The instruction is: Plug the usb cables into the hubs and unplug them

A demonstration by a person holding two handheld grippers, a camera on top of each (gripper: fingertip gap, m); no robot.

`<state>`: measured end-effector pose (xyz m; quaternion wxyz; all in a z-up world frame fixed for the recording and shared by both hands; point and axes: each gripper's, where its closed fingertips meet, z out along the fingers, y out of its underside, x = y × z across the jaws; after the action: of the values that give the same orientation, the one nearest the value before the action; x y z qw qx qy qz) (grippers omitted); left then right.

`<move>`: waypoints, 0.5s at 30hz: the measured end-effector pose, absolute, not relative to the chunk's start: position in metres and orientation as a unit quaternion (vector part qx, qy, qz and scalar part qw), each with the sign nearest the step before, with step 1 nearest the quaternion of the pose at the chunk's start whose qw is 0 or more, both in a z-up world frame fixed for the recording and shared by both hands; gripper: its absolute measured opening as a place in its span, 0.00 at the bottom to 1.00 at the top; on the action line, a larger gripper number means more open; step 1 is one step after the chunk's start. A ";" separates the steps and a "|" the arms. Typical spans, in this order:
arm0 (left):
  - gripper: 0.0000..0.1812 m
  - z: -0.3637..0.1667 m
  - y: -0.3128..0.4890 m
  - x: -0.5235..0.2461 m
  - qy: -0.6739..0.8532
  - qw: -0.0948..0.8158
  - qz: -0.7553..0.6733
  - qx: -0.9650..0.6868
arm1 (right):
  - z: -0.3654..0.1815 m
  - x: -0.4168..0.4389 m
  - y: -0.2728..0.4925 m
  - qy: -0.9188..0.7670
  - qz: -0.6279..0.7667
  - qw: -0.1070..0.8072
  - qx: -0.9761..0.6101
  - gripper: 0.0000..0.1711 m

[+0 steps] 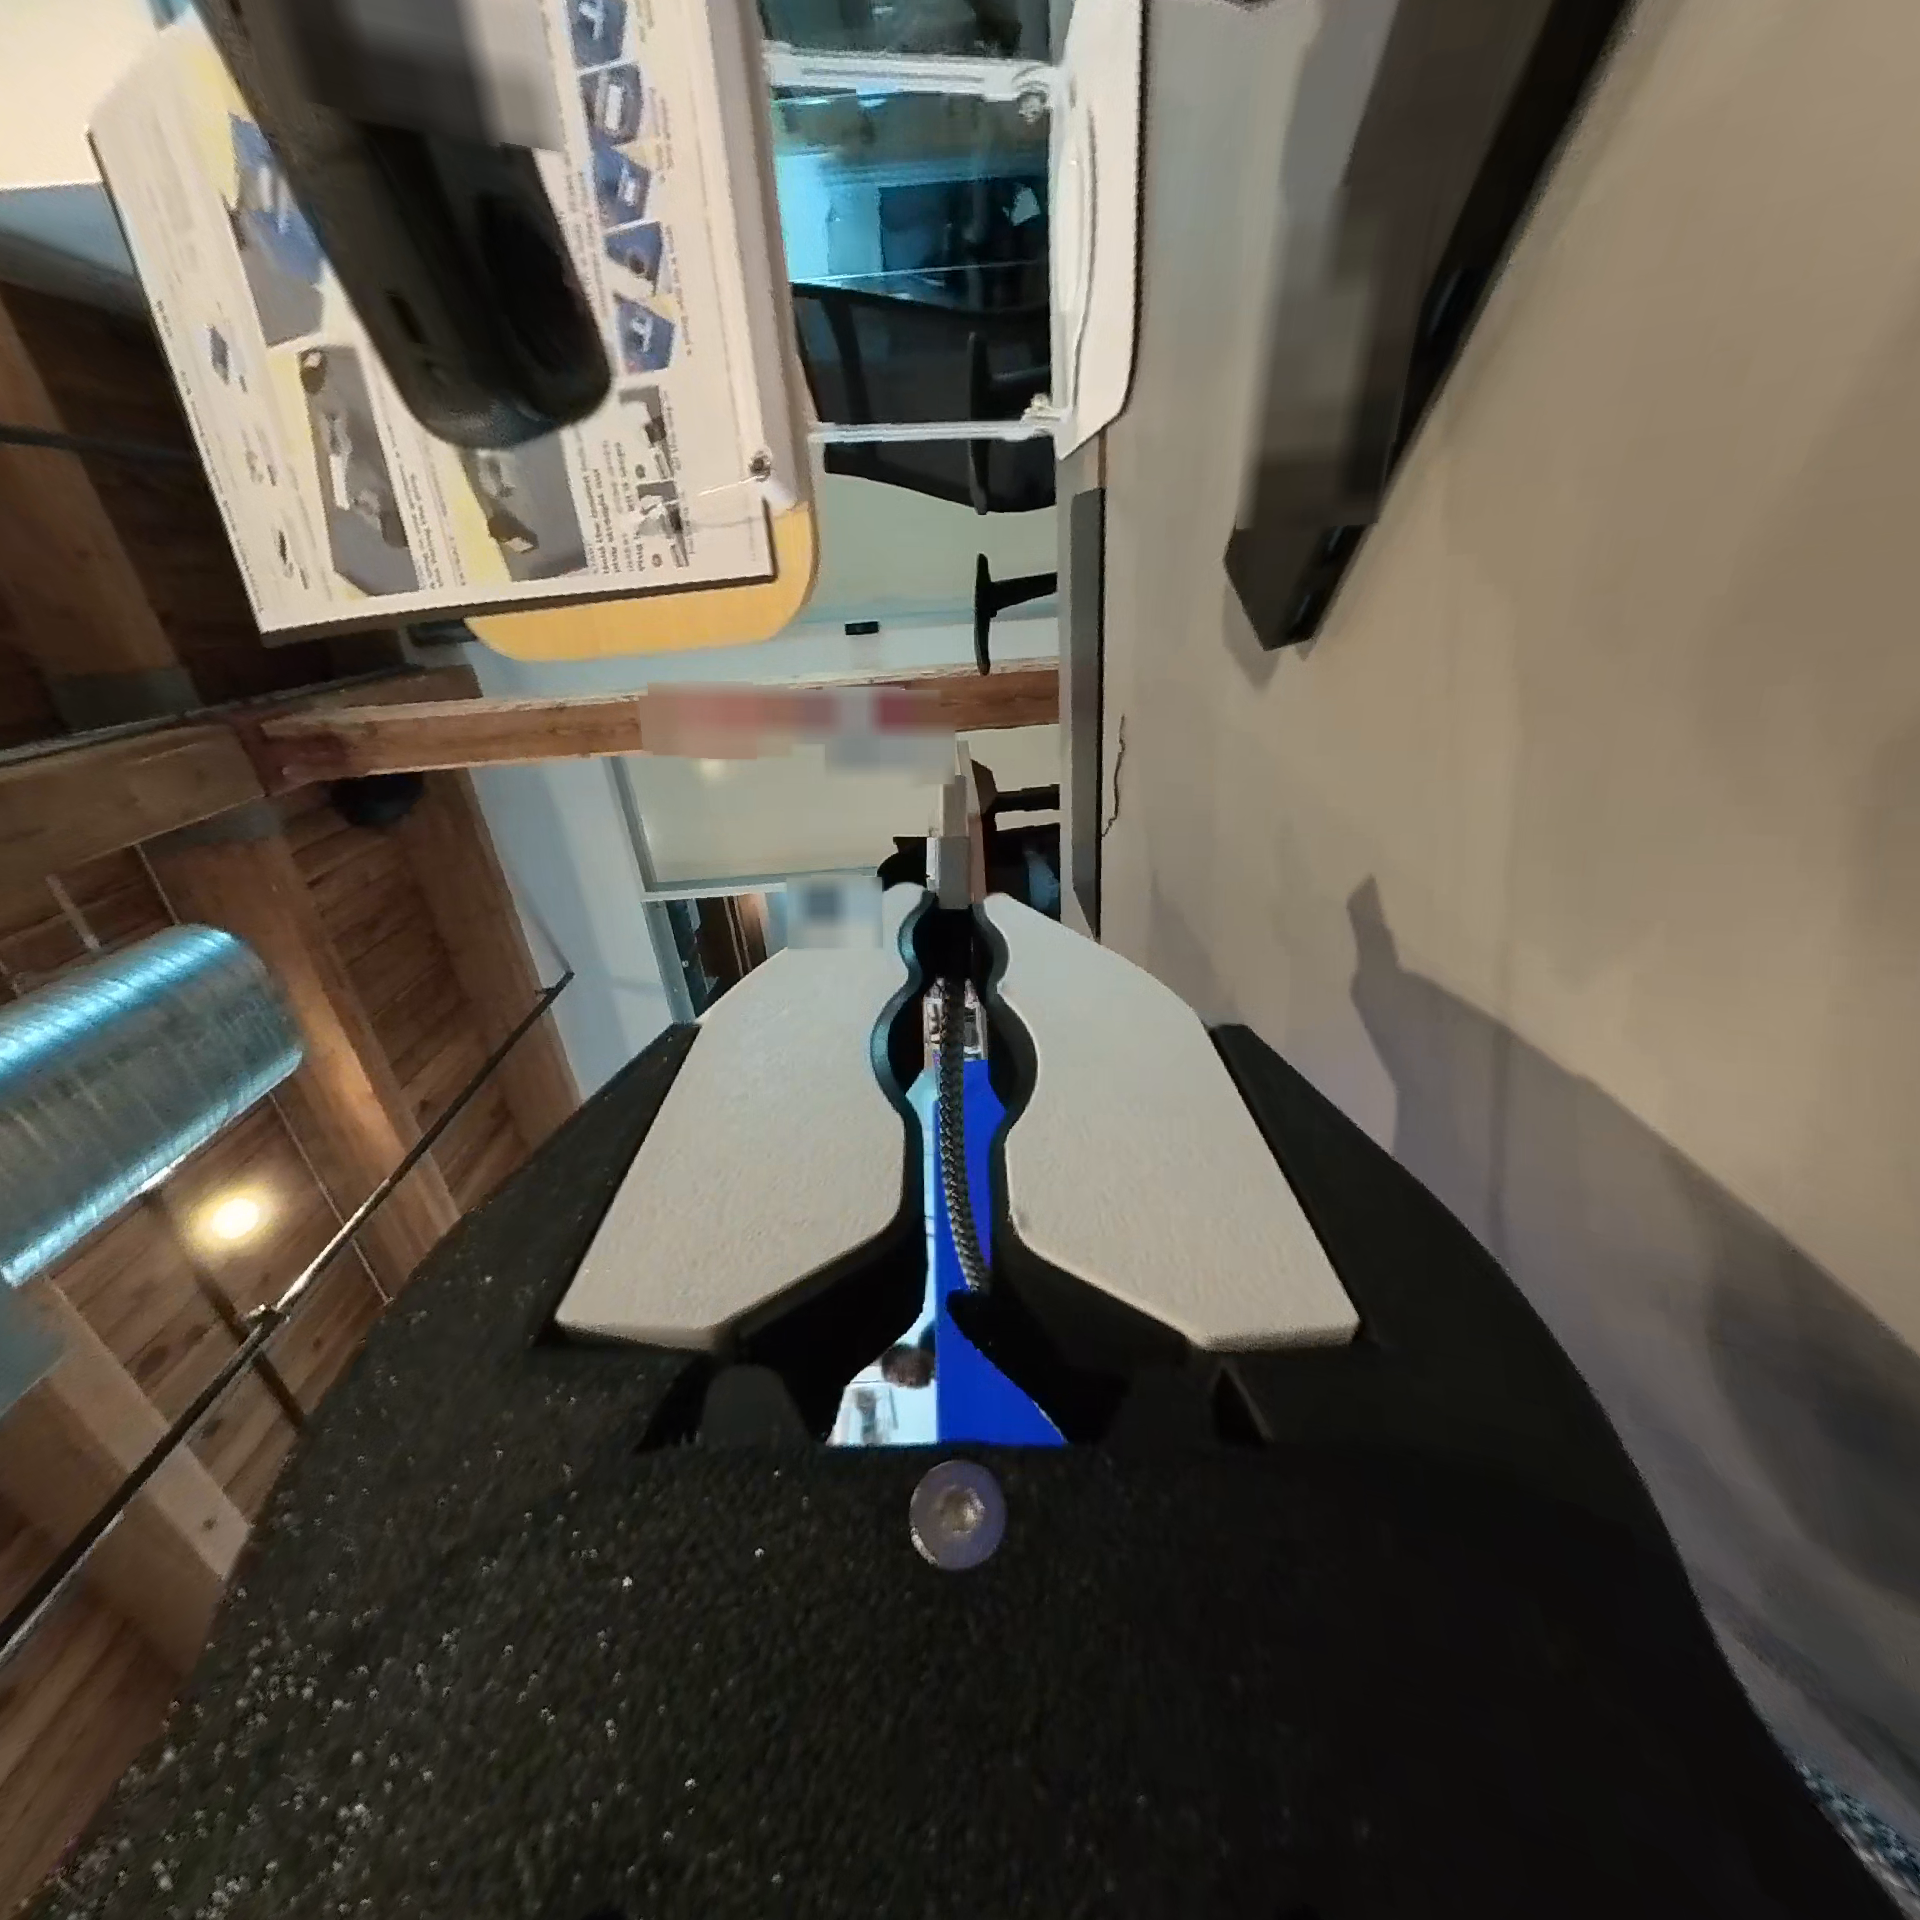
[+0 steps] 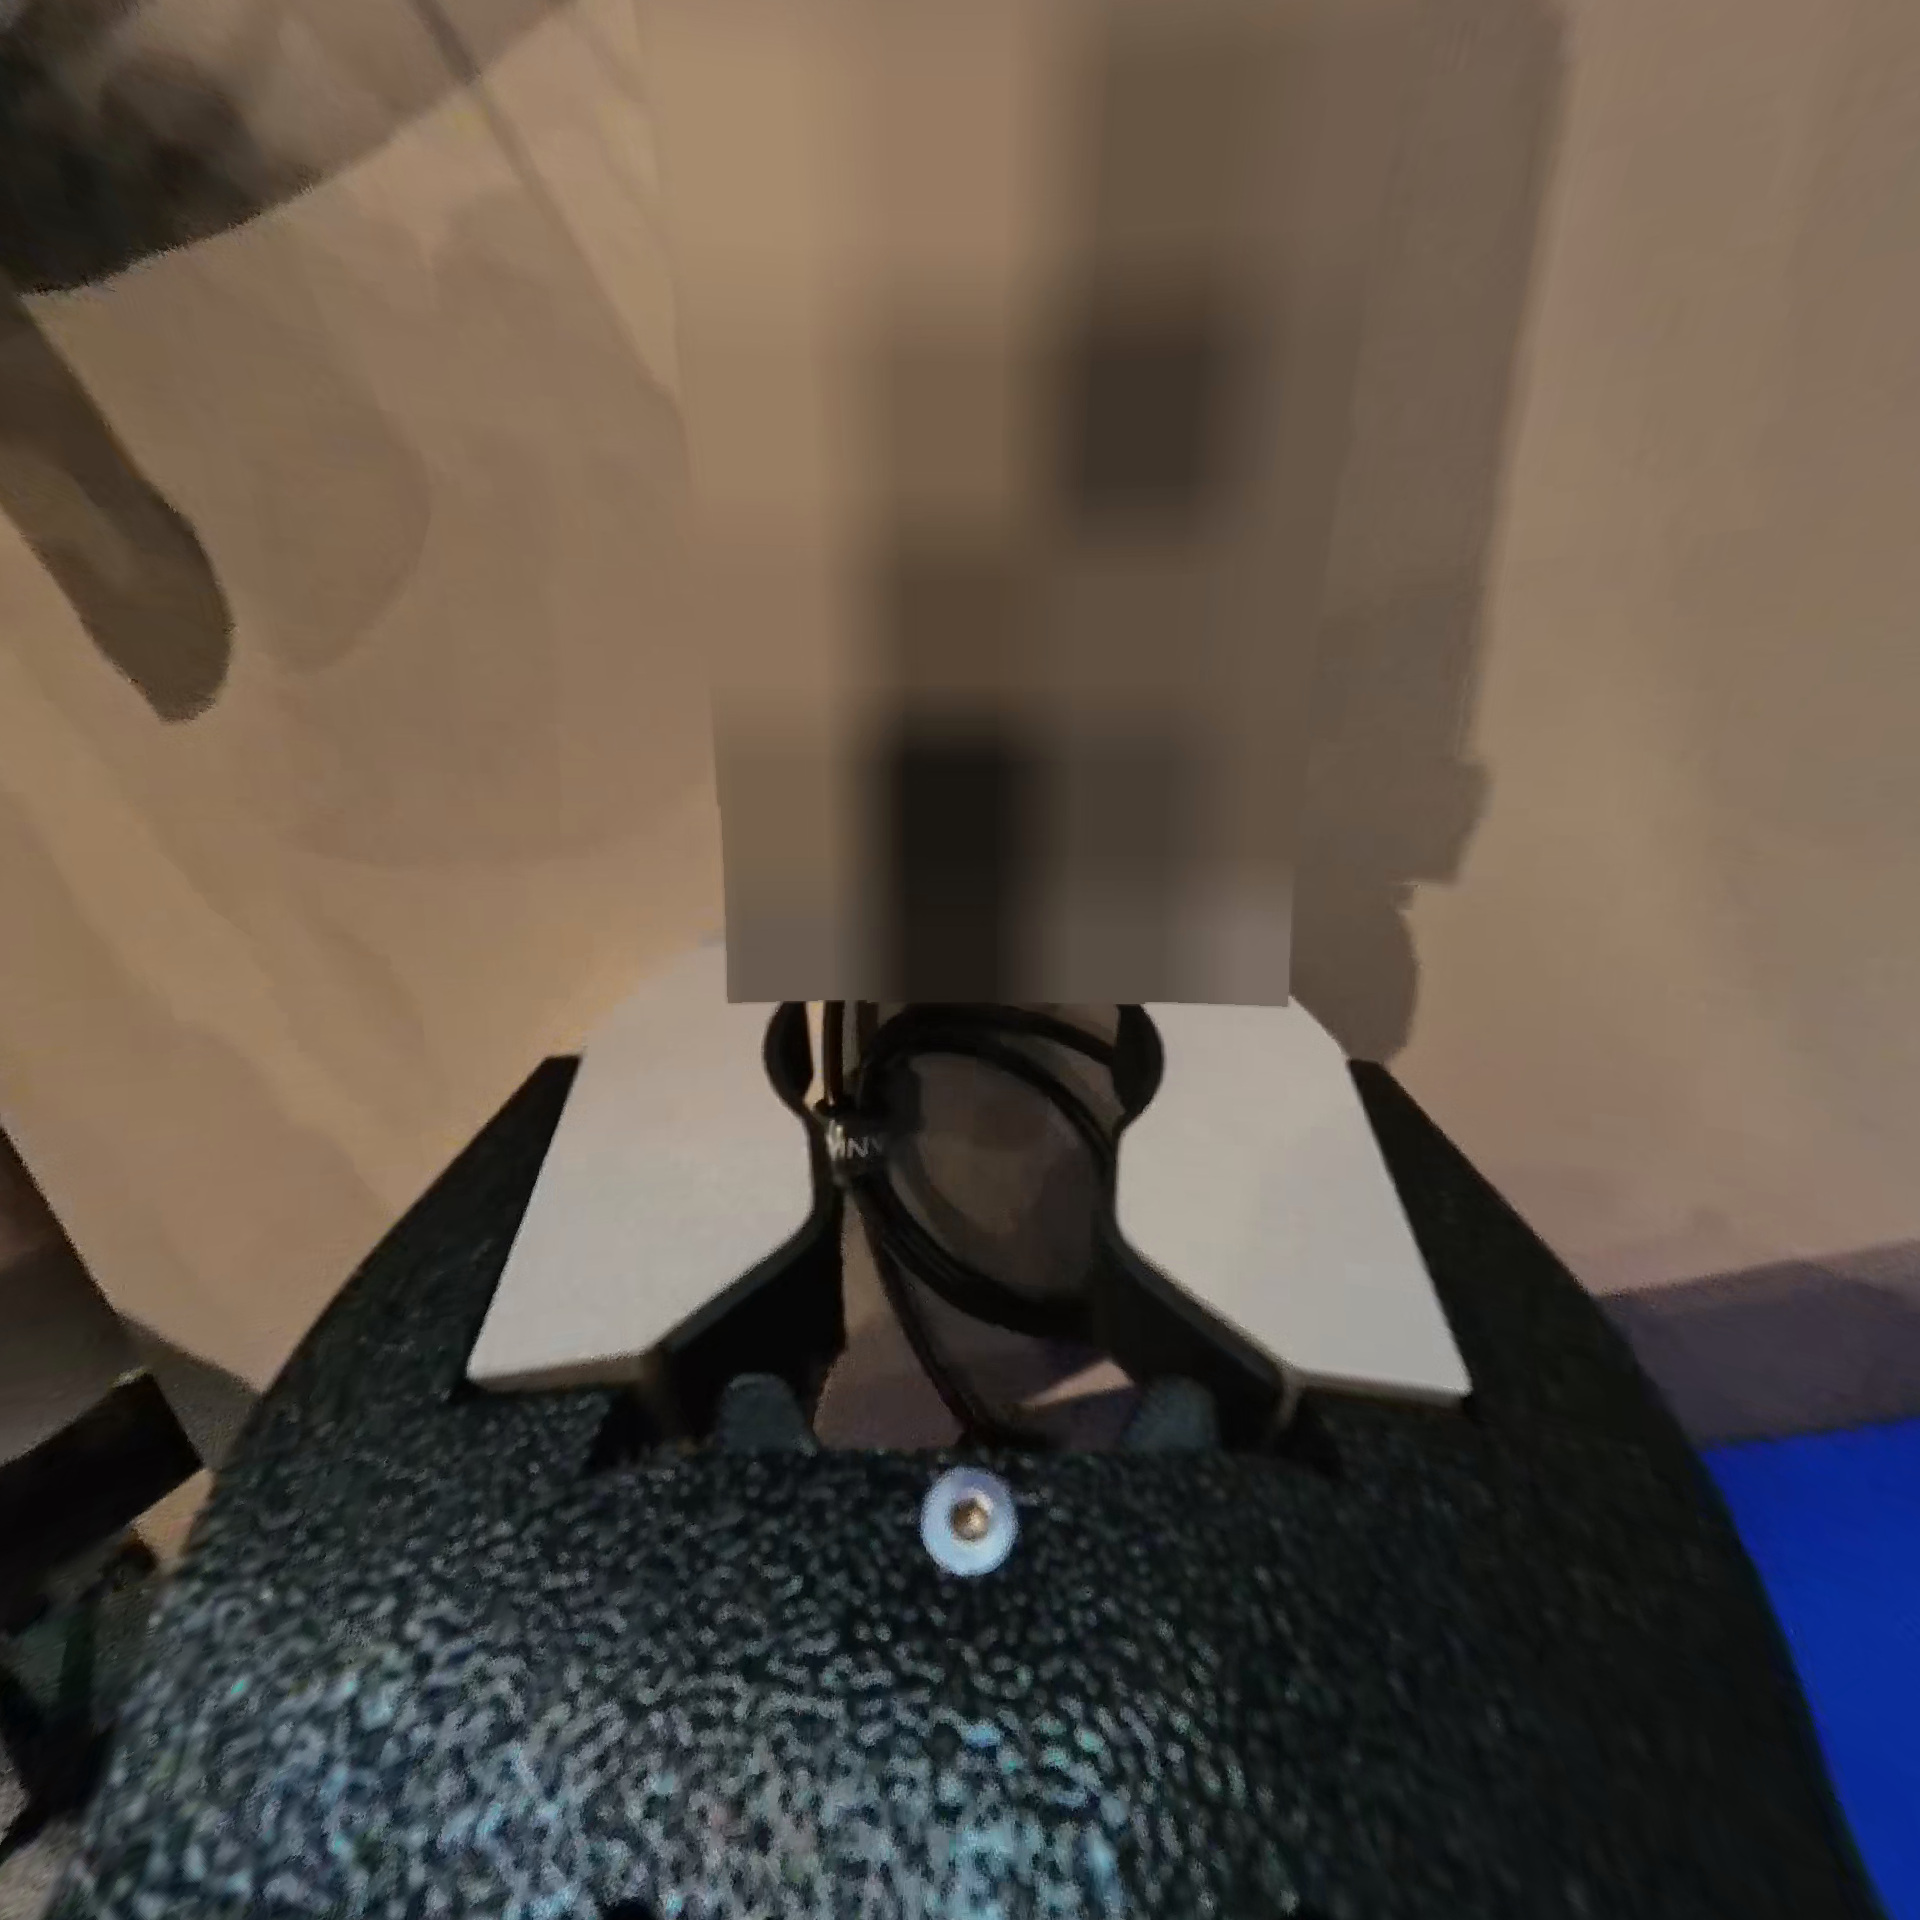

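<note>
Left gripper (image 1: 951, 914): rolled on its side, so the beige table (image 1: 1507, 831) stands along the right of its view and wooden ceiling beams along the left. Its two grey pads are drawn together and clamp a braided USB cable (image 1: 958, 1174). The cable's silver plug (image 1: 951, 847) projects just past the fingertips, in free air, touching nothing. A blue surface (image 1: 987, 1382) shows through the gap behind the cable. A dark flat device (image 1: 1340, 447) lies on the table well beyond the plug; its kind cannot be determined. An instruction sheet (image 1: 436, 416) stands at upper left.

Right gripper (image 2: 961, 1023): levelled over the beige table (image 2: 468, 727). Its pads stand close together around a coil of thin black cable (image 2: 971, 1174). A mosaic patch covers the fingertips, so whether they grip cannot be told.
</note>
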<state>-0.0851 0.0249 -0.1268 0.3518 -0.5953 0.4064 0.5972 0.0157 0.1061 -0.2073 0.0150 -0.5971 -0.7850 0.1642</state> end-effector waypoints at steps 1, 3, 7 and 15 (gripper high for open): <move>0.03 -0.128 0.025 -0.085 0.409 0.350 0.597 -0.595 | -0.207 0.016 0.105 -0.784 0.174 0.008 -0.596 0.29; 0.03 -0.129 0.026 -0.084 0.410 0.350 0.595 -0.596 | -0.206 0.015 0.102 -0.776 0.200 -0.009 -0.599 0.28; 0.03 -0.132 0.027 -0.083 0.414 0.346 0.594 -0.596 | -0.204 0.007 0.100 -0.734 0.254 -0.057 -0.627 0.24; 0.03 -0.139 0.029 -0.081 0.426 0.336 0.590 -0.598 | -0.207 -0.004 0.098 -0.683 0.274 -0.129 -0.665 0.20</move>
<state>-0.0814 0.0286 -0.1386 0.3356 -0.5983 0.4257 0.5901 -0.0045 0.0978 -0.2066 -0.1292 -0.6647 -0.6830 0.2739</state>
